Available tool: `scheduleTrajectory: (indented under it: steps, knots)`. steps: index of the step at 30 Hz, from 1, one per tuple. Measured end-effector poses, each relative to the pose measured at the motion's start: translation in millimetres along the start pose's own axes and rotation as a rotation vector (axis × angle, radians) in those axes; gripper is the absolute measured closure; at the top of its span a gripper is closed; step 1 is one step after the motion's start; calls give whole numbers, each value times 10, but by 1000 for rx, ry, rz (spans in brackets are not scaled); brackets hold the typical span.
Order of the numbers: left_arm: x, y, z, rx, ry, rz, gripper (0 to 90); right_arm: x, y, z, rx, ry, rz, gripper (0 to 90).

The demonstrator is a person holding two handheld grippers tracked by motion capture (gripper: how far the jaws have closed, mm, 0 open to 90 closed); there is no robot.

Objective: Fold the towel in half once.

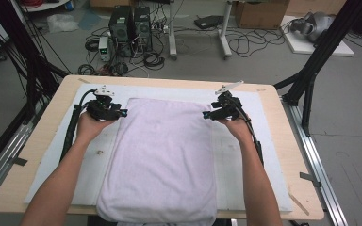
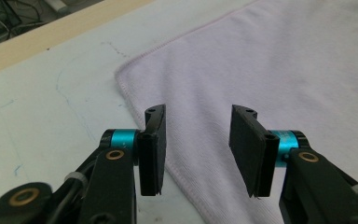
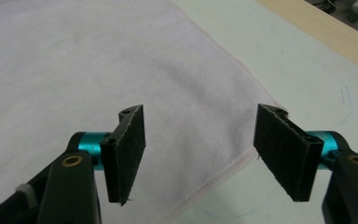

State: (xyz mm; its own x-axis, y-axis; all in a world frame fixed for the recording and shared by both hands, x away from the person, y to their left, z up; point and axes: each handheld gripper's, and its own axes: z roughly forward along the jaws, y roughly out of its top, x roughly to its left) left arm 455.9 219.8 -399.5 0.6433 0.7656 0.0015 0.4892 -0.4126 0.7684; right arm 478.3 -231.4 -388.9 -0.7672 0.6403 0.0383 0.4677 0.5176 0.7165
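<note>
A pale lilac towel (image 1: 162,160) lies folded flat on the white mat (image 1: 245,155), reaching from mid-table to the near edge. My left gripper (image 1: 121,113) hovers at the towel's far left corner, jaws apart with nothing between the pads. In the left gripper view the gripper (image 2: 196,149) hangs just above the towel's hemmed edge (image 2: 135,105). My right gripper (image 1: 207,114) is at the far right corner, also open and empty. In the right gripper view the gripper (image 3: 200,156) sits over the towel's corner (image 3: 242,158).
The mat covers a light wooden table (image 1: 283,141). Black cables trail from both grippers along the forearms. Black frame legs (image 1: 311,70) stand right of the table; computers and cables litter the floor beyond.
</note>
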Motion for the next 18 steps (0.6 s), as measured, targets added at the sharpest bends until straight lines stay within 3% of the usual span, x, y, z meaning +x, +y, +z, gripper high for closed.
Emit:
scheduleTrajectory:
  steps: [5,7,10,12,13,15,18]
  knots:
    - [70,-34,209,11,0,-28,589,-113,-104,196,35,-18,12,380]
    - [89,-44,287,26,55,-15,582,-152,-130,253,39,-30,16,406]
    - [114,-61,376,52,69,-34,581,-197,-166,321,45,-41,37,434]
    - [107,-87,439,83,71,-24,600,-209,-187,376,54,-45,34,447]
    - [97,-105,467,100,74,-22,616,-204,-196,405,67,-47,38,457]
    - [103,-109,469,88,48,-42,700,-196,-216,462,85,-53,37,496]
    - [68,-93,474,95,40,-19,817,-224,-238,447,60,-44,70,670]
